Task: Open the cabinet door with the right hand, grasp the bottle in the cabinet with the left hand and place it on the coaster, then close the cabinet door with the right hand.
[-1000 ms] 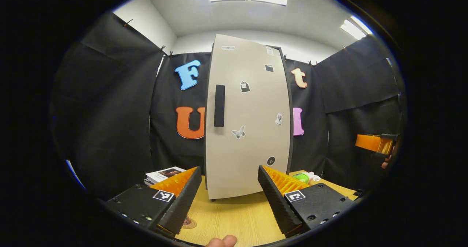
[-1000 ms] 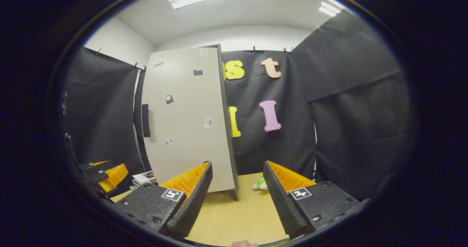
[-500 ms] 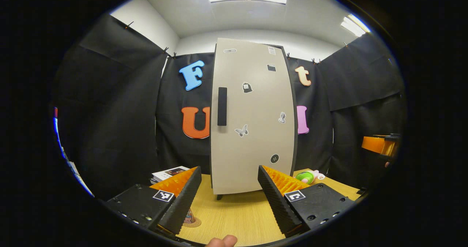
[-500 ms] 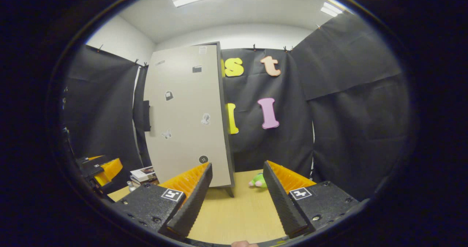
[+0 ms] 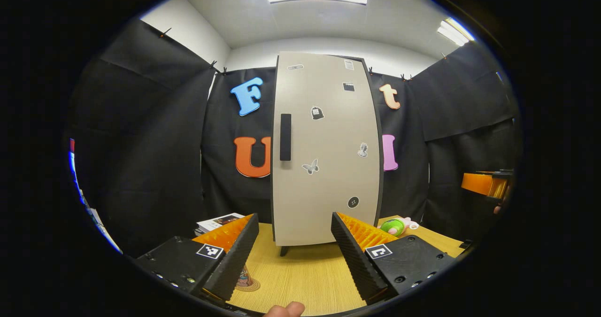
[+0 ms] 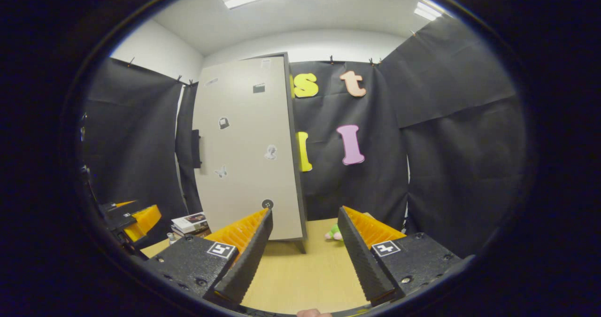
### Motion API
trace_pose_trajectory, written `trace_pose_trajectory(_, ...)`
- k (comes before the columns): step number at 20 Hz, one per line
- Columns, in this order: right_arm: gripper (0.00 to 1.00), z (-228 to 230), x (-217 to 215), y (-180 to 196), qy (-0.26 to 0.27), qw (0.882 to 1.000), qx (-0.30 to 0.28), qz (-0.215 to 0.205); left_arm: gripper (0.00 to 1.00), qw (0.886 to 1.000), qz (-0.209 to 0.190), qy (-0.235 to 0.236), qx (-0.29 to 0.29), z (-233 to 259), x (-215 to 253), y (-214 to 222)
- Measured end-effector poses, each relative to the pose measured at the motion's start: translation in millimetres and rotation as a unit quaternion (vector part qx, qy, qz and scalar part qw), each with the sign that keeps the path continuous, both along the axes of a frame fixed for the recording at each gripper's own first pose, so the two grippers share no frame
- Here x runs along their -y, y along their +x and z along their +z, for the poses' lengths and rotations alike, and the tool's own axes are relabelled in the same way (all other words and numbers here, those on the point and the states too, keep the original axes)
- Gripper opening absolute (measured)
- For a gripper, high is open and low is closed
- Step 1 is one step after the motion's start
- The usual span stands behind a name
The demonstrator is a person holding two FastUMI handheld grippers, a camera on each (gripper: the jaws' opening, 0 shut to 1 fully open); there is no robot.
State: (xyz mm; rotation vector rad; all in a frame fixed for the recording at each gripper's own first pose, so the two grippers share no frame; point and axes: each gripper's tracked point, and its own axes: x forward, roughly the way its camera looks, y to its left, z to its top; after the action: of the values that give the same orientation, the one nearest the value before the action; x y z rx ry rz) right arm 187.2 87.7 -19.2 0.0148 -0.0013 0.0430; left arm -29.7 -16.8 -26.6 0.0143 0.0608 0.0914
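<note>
Hidden and cut-off parts

The door (image 5: pixel 326 148) is shut, hiding the cabinet's inside. The coaster (image 5: pixel 247 285) and what stands on it are mostly behind the left gripper (image 5: pixel 295 253)'s finger. The toy (image 6: pixel 334 233) is half hidden by the right gripper (image 6: pixel 304 246)'s finger. The books (image 5: pixel 217 222) are partly covered.

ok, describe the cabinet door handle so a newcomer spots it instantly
Find the tall beige cabinet standing on the wooden table against the black cloth wall. On its closed door, near the left edge at mid-height, is the handle: a plain black vertical bar, far larger than the small stickers scattered beside it.
</note>
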Motion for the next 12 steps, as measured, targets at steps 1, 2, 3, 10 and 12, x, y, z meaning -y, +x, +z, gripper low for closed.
trace_pose_trajectory(1,0.9,0.2,-0.2,0.8,0.0,1.0,0.0,-0.001,0.94,1.0,-0.001,0.001,-0.001,-0.5,0.6,1.2)
trace_pose_trajectory(2,0.9,0.4,0.6,0.5,0.0,1.0,-0.001,-0.002,0.94,1.0,-0.003,0.001,-0.001,-1.3,1.8,1.1)
trace_pose_trajectory(3,0.9,0.4,1.2,0.8,0.0,1.0,0.0,-0.003,0.94,1.0,-0.005,0.001,-0.002,-1.9,2.7,2.4)
trace_pose_trajectory(10,0.9,1.5,1.2,2.5,-0.001,1.0,0.003,-0.003,0.94,1.0,-0.01,0.002,-0.001,-1.2,6.6,5.8)
trace_pose_trajectory(12,0.9,2.4,2.0,3.6,-0.001,1.0,0.005,-0.004,0.94,1.0,-0.011,0.0,-0.002,-2.3,7.8,5.6)
